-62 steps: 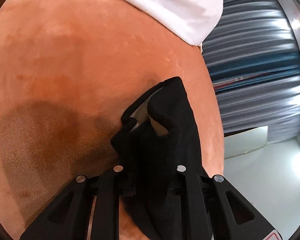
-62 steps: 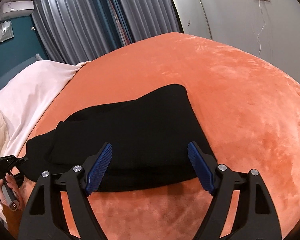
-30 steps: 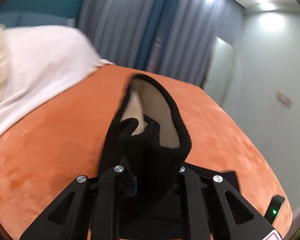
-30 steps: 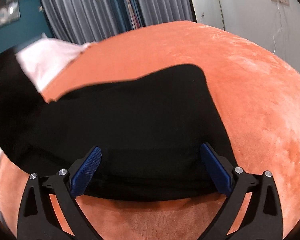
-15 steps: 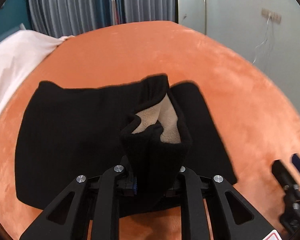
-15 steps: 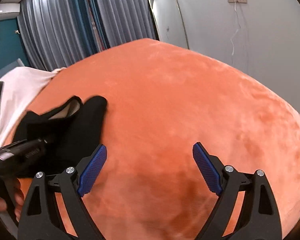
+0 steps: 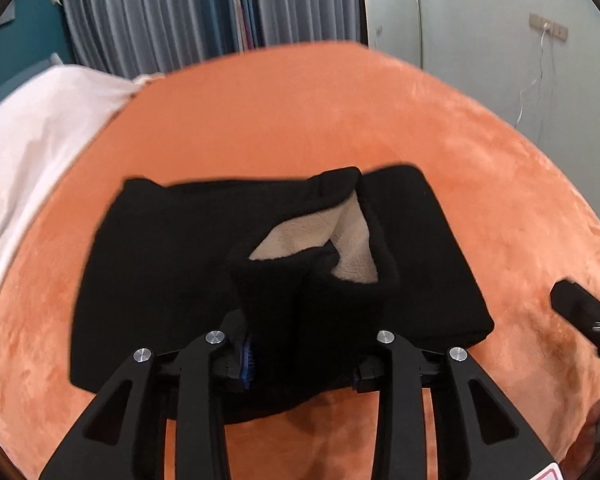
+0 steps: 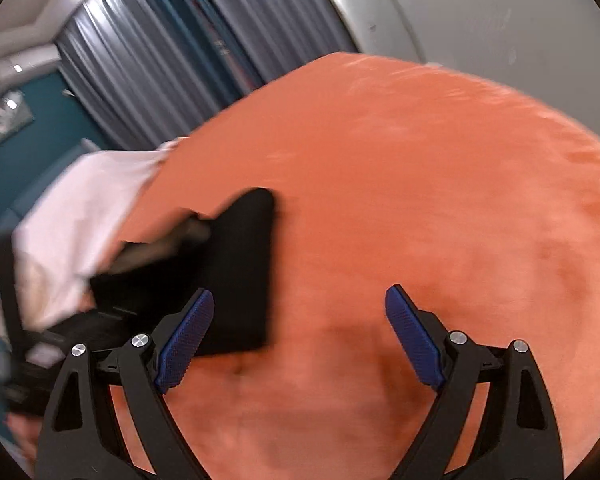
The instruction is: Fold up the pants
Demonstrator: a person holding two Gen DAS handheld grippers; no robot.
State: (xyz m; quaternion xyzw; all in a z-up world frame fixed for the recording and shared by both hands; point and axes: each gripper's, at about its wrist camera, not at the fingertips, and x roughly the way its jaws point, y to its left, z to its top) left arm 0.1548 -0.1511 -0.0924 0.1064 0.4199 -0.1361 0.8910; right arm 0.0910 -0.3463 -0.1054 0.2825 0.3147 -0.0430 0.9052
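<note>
Pants (image 7: 172, 264) folded on orange bed (image 7: 340, 120); left gripper (image 7: 300, 356) opening around bunched cuff; right gripper (image 8: 296, 340) open, empty, beside pants.

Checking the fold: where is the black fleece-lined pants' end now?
In the left wrist view, between the opening left gripper, over the folded black pants on the orange blanket.

Left gripper (image 7: 300, 356) opening over folded black fleece-lined pants (image 7: 172, 264)

Bunched cuff between the jaws, beige lining showing; pants lie on plush orange blanket (image 7: 340, 120).
</note>
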